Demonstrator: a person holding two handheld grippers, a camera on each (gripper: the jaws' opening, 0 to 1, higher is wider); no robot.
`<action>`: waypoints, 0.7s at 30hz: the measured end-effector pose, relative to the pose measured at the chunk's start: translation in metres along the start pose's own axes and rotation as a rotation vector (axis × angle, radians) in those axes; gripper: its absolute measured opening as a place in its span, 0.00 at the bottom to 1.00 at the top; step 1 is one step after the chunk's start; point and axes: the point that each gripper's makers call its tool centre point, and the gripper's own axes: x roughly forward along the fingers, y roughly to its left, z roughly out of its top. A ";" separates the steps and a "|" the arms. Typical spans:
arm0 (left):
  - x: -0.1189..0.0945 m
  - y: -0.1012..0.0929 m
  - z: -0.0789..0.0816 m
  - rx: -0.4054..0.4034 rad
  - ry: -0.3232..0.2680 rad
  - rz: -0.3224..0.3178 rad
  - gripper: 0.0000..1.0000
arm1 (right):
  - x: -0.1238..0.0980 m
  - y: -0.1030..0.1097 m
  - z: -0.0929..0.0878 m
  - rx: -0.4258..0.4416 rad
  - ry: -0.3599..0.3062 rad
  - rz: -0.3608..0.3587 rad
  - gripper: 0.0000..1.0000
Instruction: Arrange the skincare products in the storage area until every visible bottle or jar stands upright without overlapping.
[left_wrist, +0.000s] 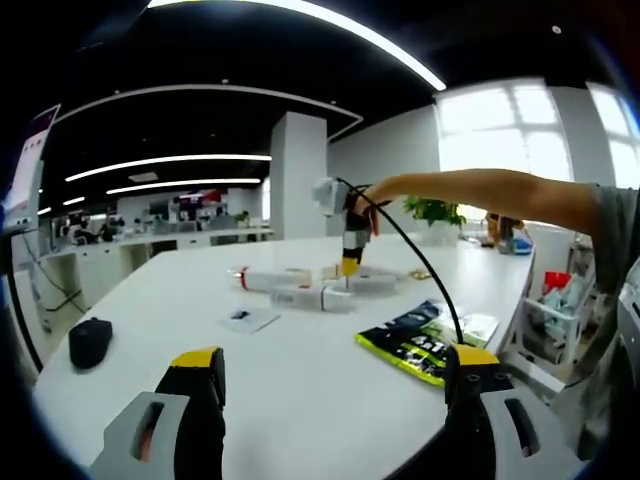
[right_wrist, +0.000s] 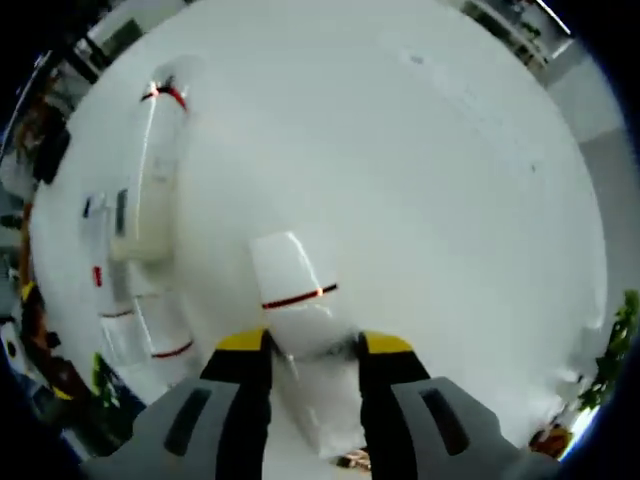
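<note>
Both of my grippers are working over the white table (left_wrist: 300, 380), but at very different heights. From the left gripper view, my left gripper (left_wrist: 335, 400) hangs back near the table's edge with its yellow-tipped jaws spread wide and nothing between them. Well ahead of it, toward the middle of the table, my right gripper (left_wrist: 349, 268) points straight down from my outstretched arm (left_wrist: 480, 190), its yellow tip right at a cluster of white tubes (left_wrist: 300, 288) lying flat. A black and green packet (left_wrist: 410, 345) lies near the right jaw of my left gripper, a small card (left_wrist: 248, 319) sits between the tubes and my left gripper, and a black pouch (left_wrist: 90, 342) rests far to the left.

From the right gripper view, my right gripper (right_wrist: 313, 345) has a white tube with a red band (right_wrist: 293, 285) between its jaws, the jaws close against both sides of it; the tube runs from between the tips out along the table. A longer white tube (right_wrist: 155, 170) with a red-ringed end lies well to the left, with smaller white items (right_wrist: 150, 325) just beside its near end.
</note>
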 end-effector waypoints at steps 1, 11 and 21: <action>0.000 0.000 0.000 0.000 0.000 0.000 0.93 | 0.000 0.000 -0.001 0.010 0.004 0.003 0.33; 0.001 0.000 -0.001 -0.004 0.000 -0.001 0.93 | 0.003 0.004 0.007 -0.053 -0.054 0.022 0.49; 0.006 -0.005 -0.004 0.003 0.014 -0.016 0.93 | 0.005 0.010 0.013 -0.145 -0.060 0.034 0.67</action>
